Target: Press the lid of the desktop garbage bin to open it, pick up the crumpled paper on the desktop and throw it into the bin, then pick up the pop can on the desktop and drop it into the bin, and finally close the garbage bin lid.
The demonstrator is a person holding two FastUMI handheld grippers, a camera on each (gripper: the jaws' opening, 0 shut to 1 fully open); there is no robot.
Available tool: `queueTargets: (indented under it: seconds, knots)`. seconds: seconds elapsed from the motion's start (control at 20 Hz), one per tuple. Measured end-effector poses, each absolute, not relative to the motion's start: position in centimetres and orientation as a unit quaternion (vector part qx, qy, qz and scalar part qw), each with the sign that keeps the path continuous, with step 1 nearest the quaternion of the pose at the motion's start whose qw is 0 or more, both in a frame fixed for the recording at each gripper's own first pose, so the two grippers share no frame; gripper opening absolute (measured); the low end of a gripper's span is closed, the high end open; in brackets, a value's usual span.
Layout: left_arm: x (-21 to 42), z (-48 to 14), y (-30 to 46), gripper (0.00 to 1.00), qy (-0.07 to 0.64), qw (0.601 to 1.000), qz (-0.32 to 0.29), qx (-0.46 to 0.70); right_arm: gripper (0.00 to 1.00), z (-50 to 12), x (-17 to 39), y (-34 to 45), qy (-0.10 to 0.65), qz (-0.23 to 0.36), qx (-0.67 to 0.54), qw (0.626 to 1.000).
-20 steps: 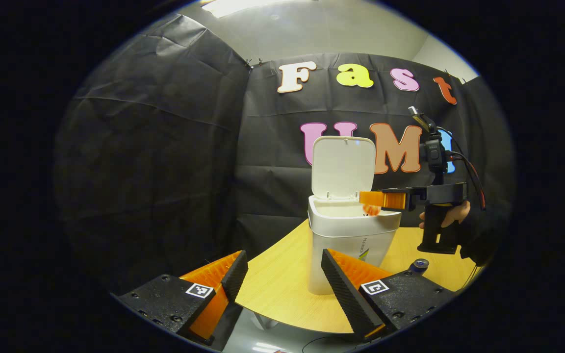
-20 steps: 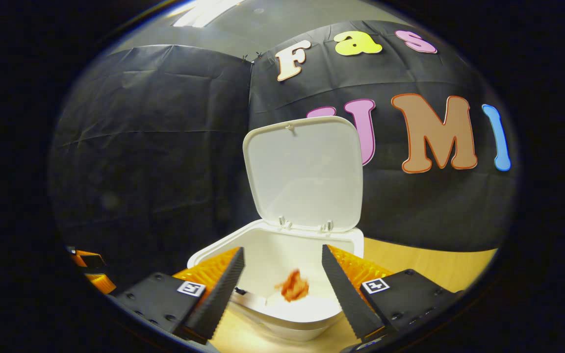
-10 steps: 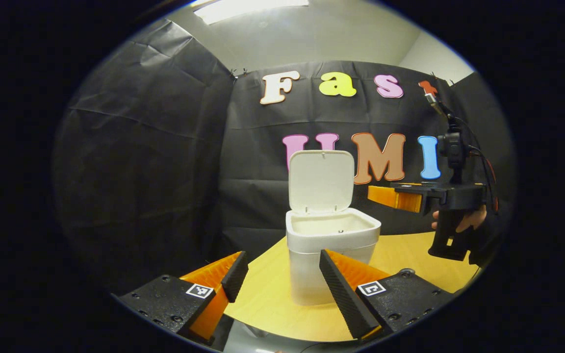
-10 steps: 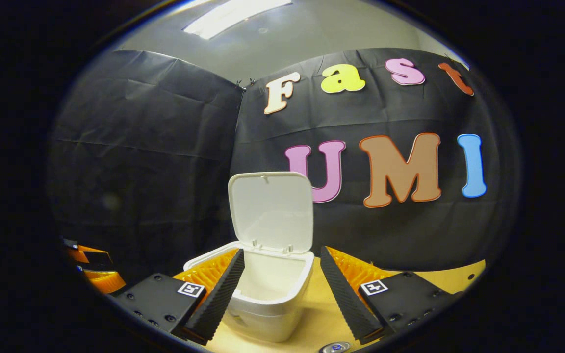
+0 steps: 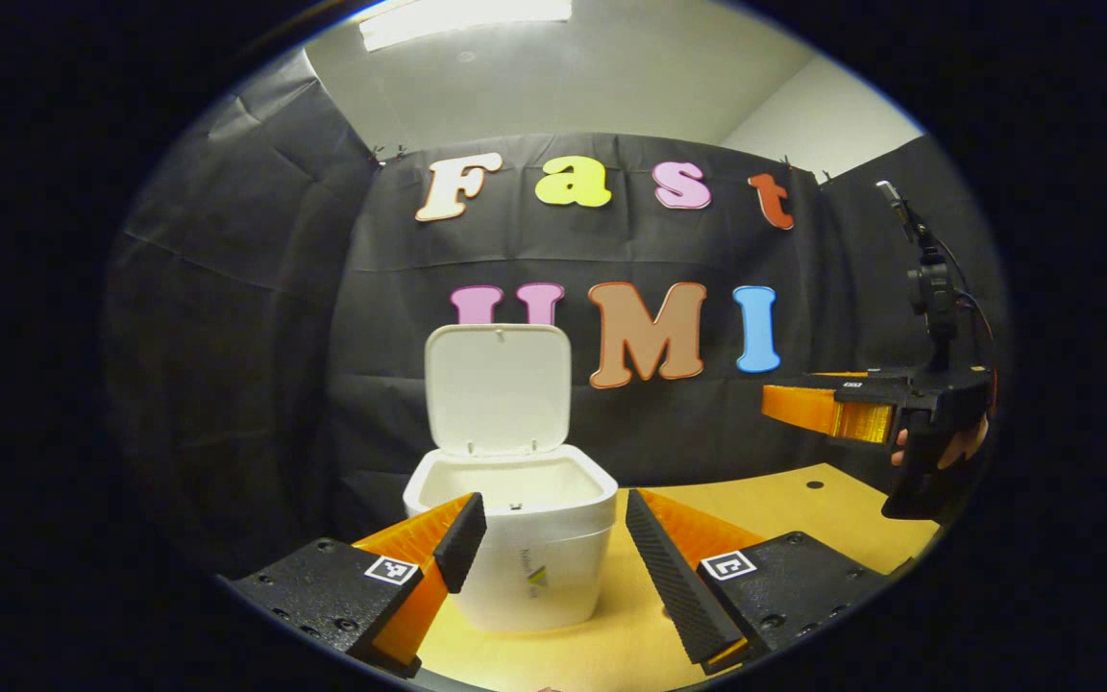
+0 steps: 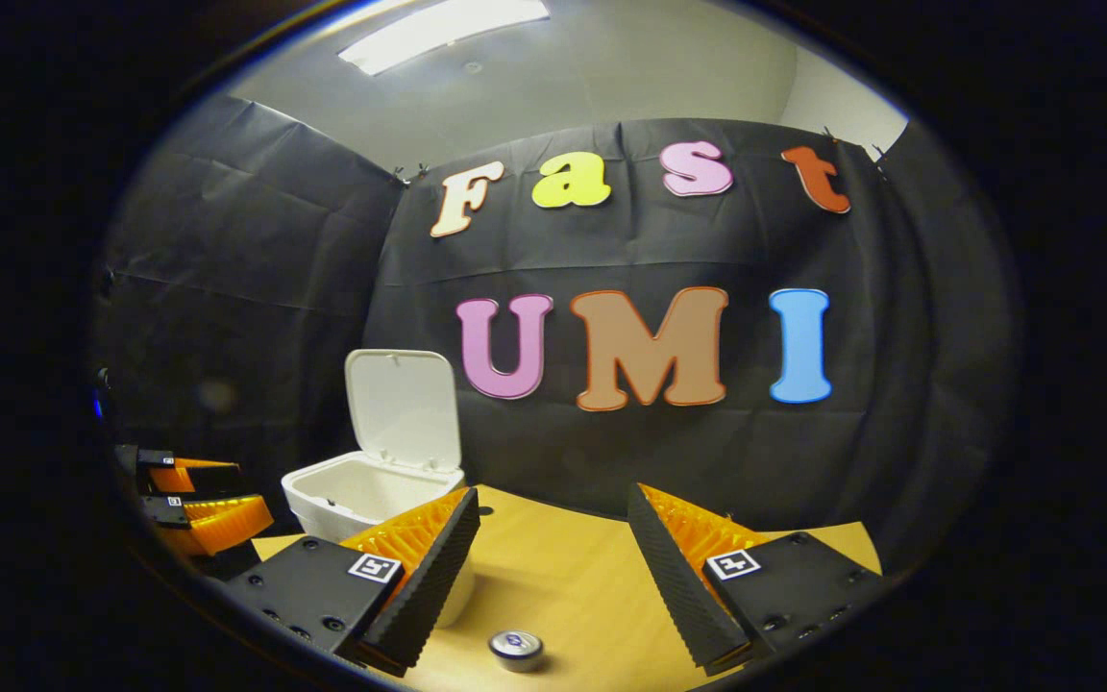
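The white garbage bin (image 5: 527, 538) stands on the wooden table with its lid (image 5: 498, 387) upright and open. My left gripper (image 5: 549, 557) is open, its fingers framing the bin from the near side. In the left gripper view the right gripper (image 5: 818, 408) is held by a hand at the far right, above the table. In the right gripper view the bin (image 6: 352, 495) sits at the left with its lid (image 6: 403, 408) raised. My right gripper (image 6: 553, 567) is open and empty. The pop can (image 6: 515, 647) stands on the table just below its fingers, seen from the top.
The wooden table (image 6: 563, 577) runs back to the black cloth wall. The left gripper (image 6: 198, 505) shows at the far left of the right gripper view, beside the bin. A small dark hole (image 5: 808, 483) marks the table top at the right.
The orange crumpled paper fell from the right gripper into the bin. The right gripper then drew back and to the right, away from the bin, bringing the pop can into its view. The left view shifted right.
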State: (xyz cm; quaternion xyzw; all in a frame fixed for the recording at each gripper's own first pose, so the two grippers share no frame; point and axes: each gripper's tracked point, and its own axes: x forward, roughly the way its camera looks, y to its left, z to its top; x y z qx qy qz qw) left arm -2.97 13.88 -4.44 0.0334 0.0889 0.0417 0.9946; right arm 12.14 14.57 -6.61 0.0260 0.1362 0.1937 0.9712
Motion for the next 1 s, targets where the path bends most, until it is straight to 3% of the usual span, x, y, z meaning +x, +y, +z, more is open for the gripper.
queueTargets:
  seconds: [0.05, 0.1, 0.4, 0.45, 0.55, 1.0]
  knots:
    - [-2.0, -4.5, 12.5, 0.95, 0.089, 0.995, 0.027, 0.032, 0.99, -6.9, 11.9, 12.7, 0.14, 0.179, 0.026, 0.974]
    - [-1.3, -4.8, 11.3, 0.9, 0.089, 0.995, 0.014, 0.032, 0.99, -7.0, 11.8, 10.9, 0.144, 0.163, 0.026, 0.976]
    - [2.4, -7.1, 5.1, 0.91, 0.107, 0.993, -0.049, 0.022, 0.99, -9.1, 9.7, 1.4, 0.173, 0.077, 0.031, 0.982]
    - [2.9, -7.7, 4.1, 0.95, 0.112, 0.992, -0.058, 0.023, 0.99, -9.5, 9.2, 0.2, 0.18, 0.065, 0.036, 0.981]
    - [3.6, -9.0, 2.5, 0.91, 0.124, 0.989, -0.075, 0.027, 0.99, -10.1, 8.1, -2.0, 0.191, 0.042, 0.046, 0.98]
    - [4.5, -21.3, -0.3, 0.91, 0.238, 0.966, -0.094, 0.031, 0.99, -12.7, 3.2, -9.1, 0.237, -0.035, 0.051, 0.97]
